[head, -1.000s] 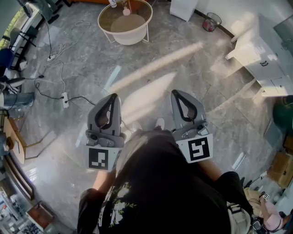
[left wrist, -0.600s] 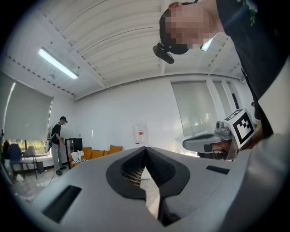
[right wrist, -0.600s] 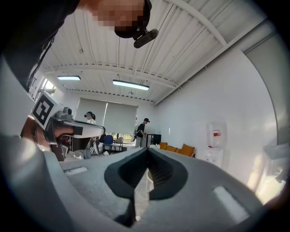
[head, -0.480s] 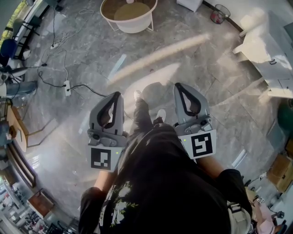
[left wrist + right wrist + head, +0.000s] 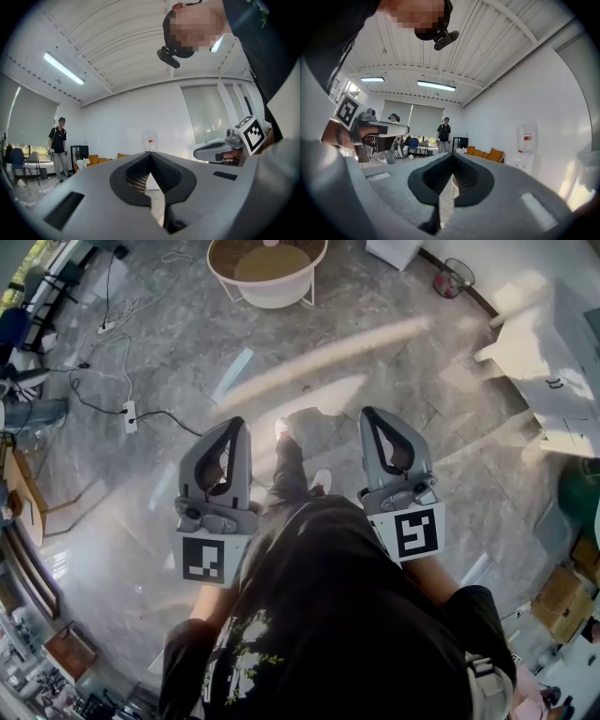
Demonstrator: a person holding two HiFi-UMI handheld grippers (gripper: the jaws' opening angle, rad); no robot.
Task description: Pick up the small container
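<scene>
My tools are matte grey plastic shells with black ribbed pads and a square-marked cube at the back. The left tool (image 5: pixel 233 425) has its jaws closed tip to tip, leaving only a teardrop hollow behind the tips. The right tool (image 5: pixel 367 414) is closed the same way. Both point level over a glossy, veined grey stone floor (image 5: pixel 169 362). At 12 o'clock, well apart, stands a round white tub (image 5: pixel 272 298) with a tan inside, on thin legs. I cannot tell where the small container is.
</scene>
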